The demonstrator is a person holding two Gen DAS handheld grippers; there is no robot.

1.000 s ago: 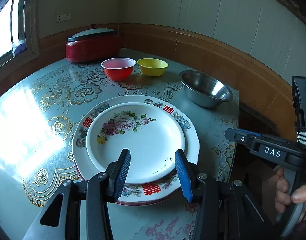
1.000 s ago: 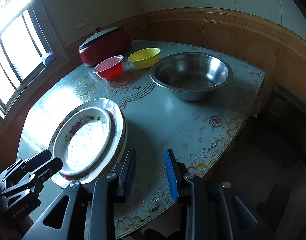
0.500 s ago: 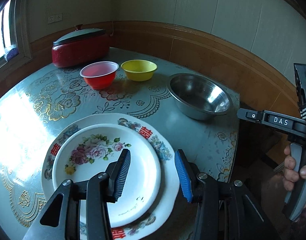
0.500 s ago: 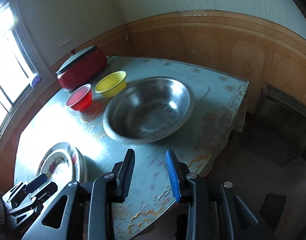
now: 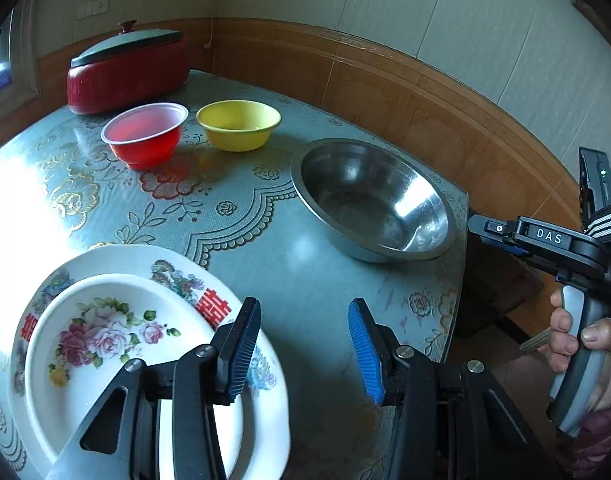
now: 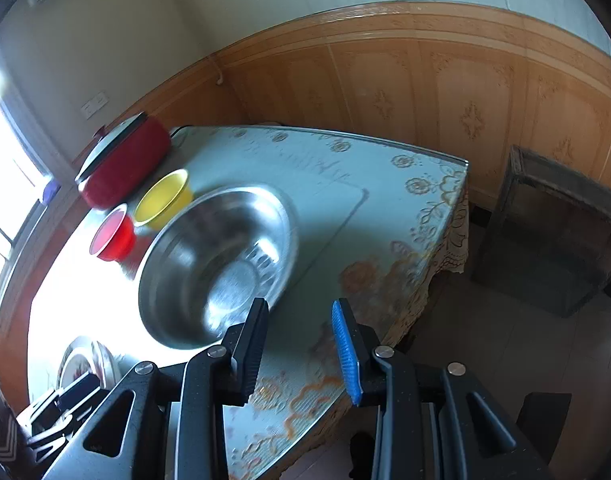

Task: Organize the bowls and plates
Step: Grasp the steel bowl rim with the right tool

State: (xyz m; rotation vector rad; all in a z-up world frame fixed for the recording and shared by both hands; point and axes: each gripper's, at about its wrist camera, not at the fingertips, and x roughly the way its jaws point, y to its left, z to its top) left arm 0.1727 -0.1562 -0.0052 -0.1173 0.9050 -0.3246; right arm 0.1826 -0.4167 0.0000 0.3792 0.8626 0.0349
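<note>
A small floral plate [image 5: 105,344] lies stacked on a larger white plate [image 5: 177,272] at the near left of the table; the stack also shows in the right wrist view [image 6: 85,360]. A steel bowl [image 5: 369,200] [image 6: 217,264], a yellow bowl [image 5: 239,124] [image 6: 163,198] and a red bowl [image 5: 145,134] [image 6: 113,236] stand farther back. My left gripper [image 5: 301,352] is open and empty, just right of the plates. My right gripper [image 6: 299,350] is open and empty near the steel bowl's front rim; it also shows in the left wrist view [image 5: 489,232].
A red pot with a grey lid [image 5: 125,68] [image 6: 123,164] stands at the table's far side by the window. The table's right edge [image 5: 461,264] drops off beside a dark stool [image 6: 553,224]. A wooden-panelled wall runs behind.
Both grippers have swung right. The plates have slid to the lower left of the left view. The steel bowl now sits just ahead of the right gripper.
</note>
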